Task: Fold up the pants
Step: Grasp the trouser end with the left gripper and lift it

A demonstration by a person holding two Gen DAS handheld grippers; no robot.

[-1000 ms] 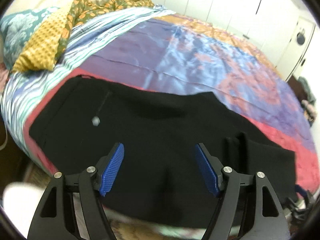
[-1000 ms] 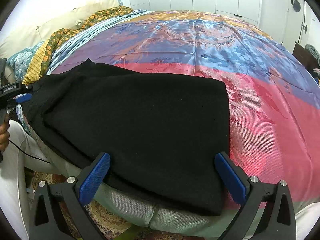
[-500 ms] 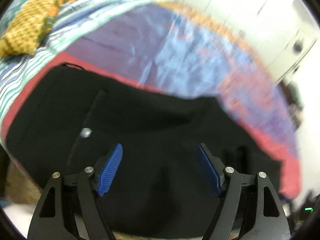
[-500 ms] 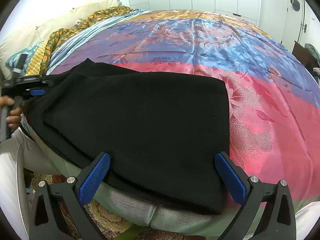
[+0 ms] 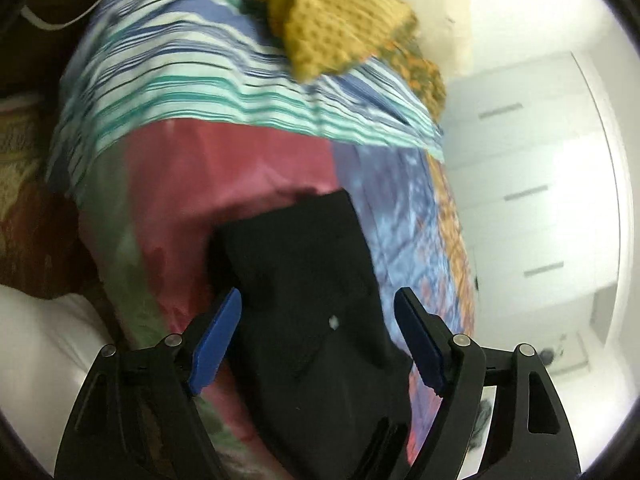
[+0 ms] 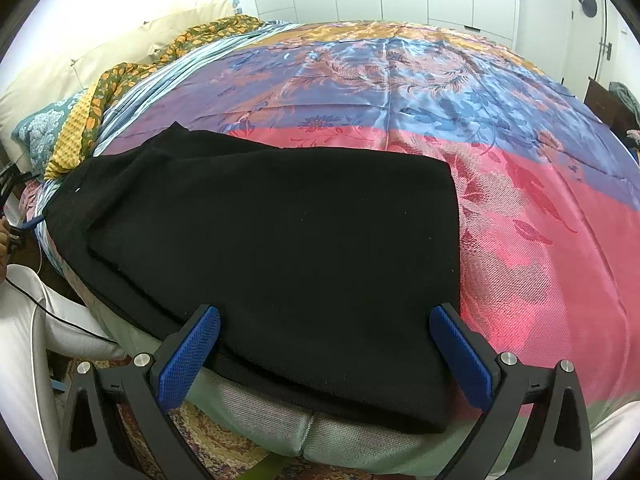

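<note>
- Left wrist view has swung sharply since a second ago: then it looked across the bed with the pants spread wide below it; now it is rolled over and aims along the head-end corner of the bed, where the striped sheet (image 5: 192, 76) and a mustard waffle-knit cloth (image 5: 332, 28) fill the top of the frame.
- Left gripper (image 5: 318, 338) has its blue pads spread wide apart, with the waist end of the black pants (image 5: 304, 280) lying between and beneath them; nothing is pinched. The frame is blurred, so whether a pad touches the fabric is hard to say.
- Right wrist view is almost unchanged over the same second. Right gripper (image 6: 325, 354) hangs at the near edge of the bed, fingers wide apart on either side of the cloth's near hem, gripping nothing.
- Black pants (image 6: 272, 240) lie flat along the near edge of the bedspread (image 6: 540, 220), already doubled leg over leg, their near edge overhanging the mattress side.
- My reading: the left hand is repositioning for a grasp at the waist end, likely to carry it over toward the cuffs; that fold is not yet begun.
- No container appears in either view; a patterned pillow (image 6: 44, 132) sits at the far left corner.
</note>
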